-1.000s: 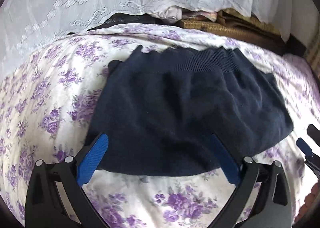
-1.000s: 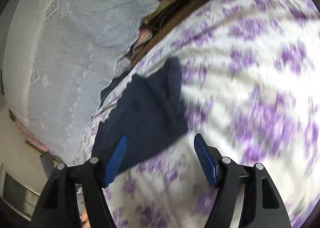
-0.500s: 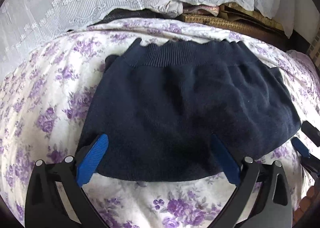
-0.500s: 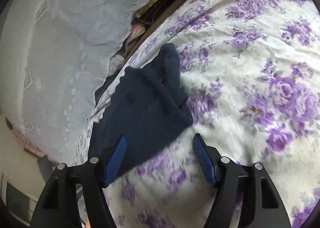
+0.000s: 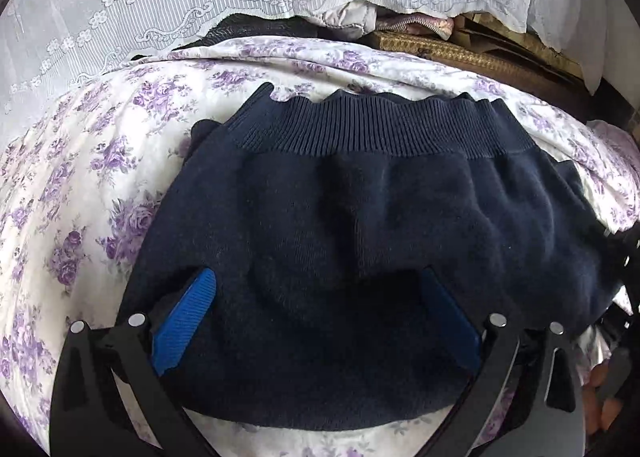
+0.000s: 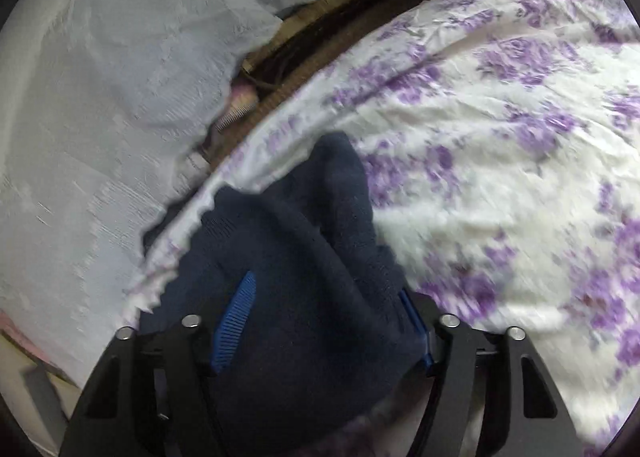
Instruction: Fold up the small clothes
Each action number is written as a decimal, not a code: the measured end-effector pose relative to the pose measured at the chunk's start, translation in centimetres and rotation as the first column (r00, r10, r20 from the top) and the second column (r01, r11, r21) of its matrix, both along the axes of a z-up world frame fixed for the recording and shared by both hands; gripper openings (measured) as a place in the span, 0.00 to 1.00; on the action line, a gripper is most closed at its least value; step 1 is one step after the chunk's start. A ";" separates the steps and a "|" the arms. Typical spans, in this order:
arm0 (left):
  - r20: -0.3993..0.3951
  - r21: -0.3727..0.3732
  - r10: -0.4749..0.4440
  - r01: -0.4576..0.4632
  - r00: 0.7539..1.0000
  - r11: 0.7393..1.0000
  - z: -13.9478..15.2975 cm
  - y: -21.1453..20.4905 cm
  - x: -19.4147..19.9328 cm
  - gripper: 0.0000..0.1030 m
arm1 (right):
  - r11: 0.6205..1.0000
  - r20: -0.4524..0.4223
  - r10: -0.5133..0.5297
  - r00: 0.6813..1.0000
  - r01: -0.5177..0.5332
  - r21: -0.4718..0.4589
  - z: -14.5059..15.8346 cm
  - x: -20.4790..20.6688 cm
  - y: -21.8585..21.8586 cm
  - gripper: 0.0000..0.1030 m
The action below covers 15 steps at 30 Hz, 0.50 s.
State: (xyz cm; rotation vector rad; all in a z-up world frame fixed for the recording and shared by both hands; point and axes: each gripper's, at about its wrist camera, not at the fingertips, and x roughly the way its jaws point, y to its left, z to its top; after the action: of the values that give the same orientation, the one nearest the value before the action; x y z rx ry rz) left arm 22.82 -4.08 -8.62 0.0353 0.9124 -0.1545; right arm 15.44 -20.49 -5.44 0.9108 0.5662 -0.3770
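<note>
Garment point(image 5: 360, 241) on floral bedsheet point(image 5: 80, 197), right gripper point(image 6: 324, 321) jaws closing around it.

Dark navy knit shorts point(image 5: 360, 225) lie flat on the purple-flowered bedsheet point(image 5: 80, 185), ribbed waistband point(image 5: 372, 129) farthest from the left claw point(image 5: 316, 313), whose blue fingers point(image 5: 184, 321) stand apart over the shorts' near hem.

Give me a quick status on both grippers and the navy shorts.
Left gripper open over navy shorts. Right gripper jaws just been closing, shorts' edge between them. Shorts flat on floral sheet. Nothing in the way.
</note>
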 end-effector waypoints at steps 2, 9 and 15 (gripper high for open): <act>-0.003 -0.011 0.001 -0.001 1.000 1.000 0.0 0.2 0.1 0.96 | 0.998 0.005 -0.034 0.999 0.033 0.060 -0.9 0.2 -1.3 0.34; 0.010 -0.002 0.002 -0.002 1.000 1.000 -0.1 0.2 0.0 0.96 | 0.996 -0.026 0.077 0.997 -0.076 0.044 -0.8 3.3 0.0 0.42; 0.006 -0.010 -0.002 0.002 1.000 1.000 -0.1 0.2 0.0 0.96 | 0.990 0.008 0.102 0.995 -0.103 0.093 -1.4 2.2 -0.4 0.33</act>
State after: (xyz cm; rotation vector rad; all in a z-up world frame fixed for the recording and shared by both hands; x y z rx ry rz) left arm 22.84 -3.85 -8.72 0.0270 0.9061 -0.1606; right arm 17.60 -20.93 -6.80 0.9675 0.6289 -0.2579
